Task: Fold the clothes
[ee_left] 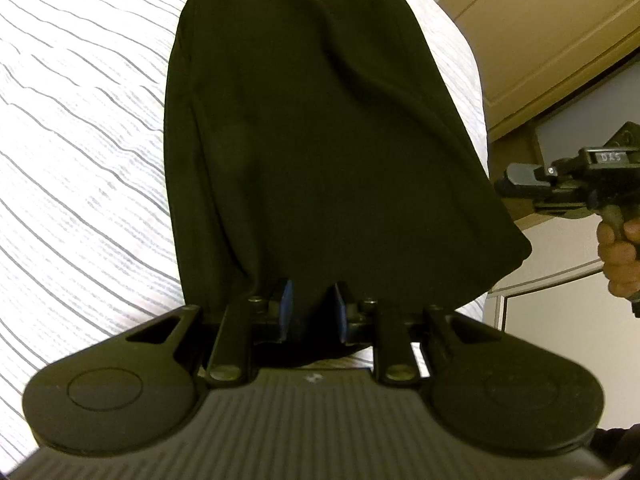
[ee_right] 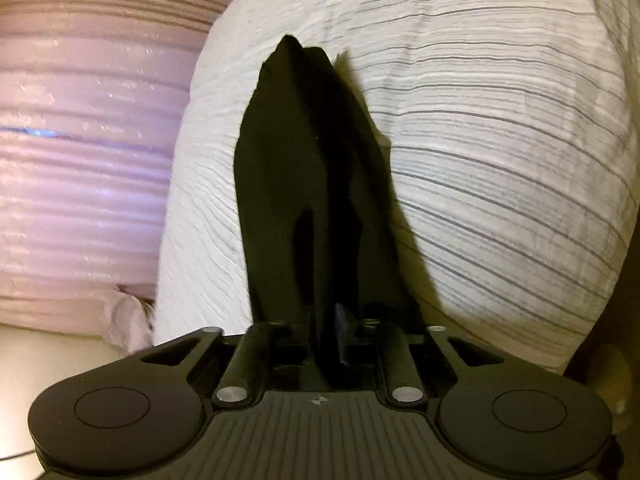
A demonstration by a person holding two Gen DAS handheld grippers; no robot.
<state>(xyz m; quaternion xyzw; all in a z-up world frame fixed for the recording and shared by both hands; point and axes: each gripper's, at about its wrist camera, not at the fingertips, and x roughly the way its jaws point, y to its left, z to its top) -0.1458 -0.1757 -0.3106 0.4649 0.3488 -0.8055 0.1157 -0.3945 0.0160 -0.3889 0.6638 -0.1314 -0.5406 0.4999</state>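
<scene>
Left wrist view: a black garment (ee_left: 320, 140) lies stretched out along a bed (ee_left: 80, 140) covered in white bedding with thin grey stripes.
Garment position: it runs from the left tongs (ee_left: 312, 312) away up the middle of the bed, with soft folds across its top surface; its near right corner hangs close to the bed's edge.
Left tongs: the two blue-padded fingers (ee_left: 285, 300) stand a narrow way apart with the garment's near edge bunched between them, pinching the cloth.
Right tongs, seen from the left: they (ee_left: 516, 182) hover off the right edge of the bed, held by a hand (ee_left: 620, 256) around the grip; from this angle I cannot tell whether cloth is in them.
Right wrist view: a fold of the black garment (ee_right: 312, 184) rises as a peaked ridge straight ahead of the right tongs (ee_right: 320, 336), above the striped bedding (ee_right: 500, 140).
Right tongs: dark cloth fills the gap between the fingers, which are pinching it; only one pad (ee_right: 341, 332) shows.
Background: a pink ribbed cover (ee_right: 80, 160) lies beside the bed on the left; tan cabinet doors (ee_left: 552, 40) stand beyond the bed.
</scene>
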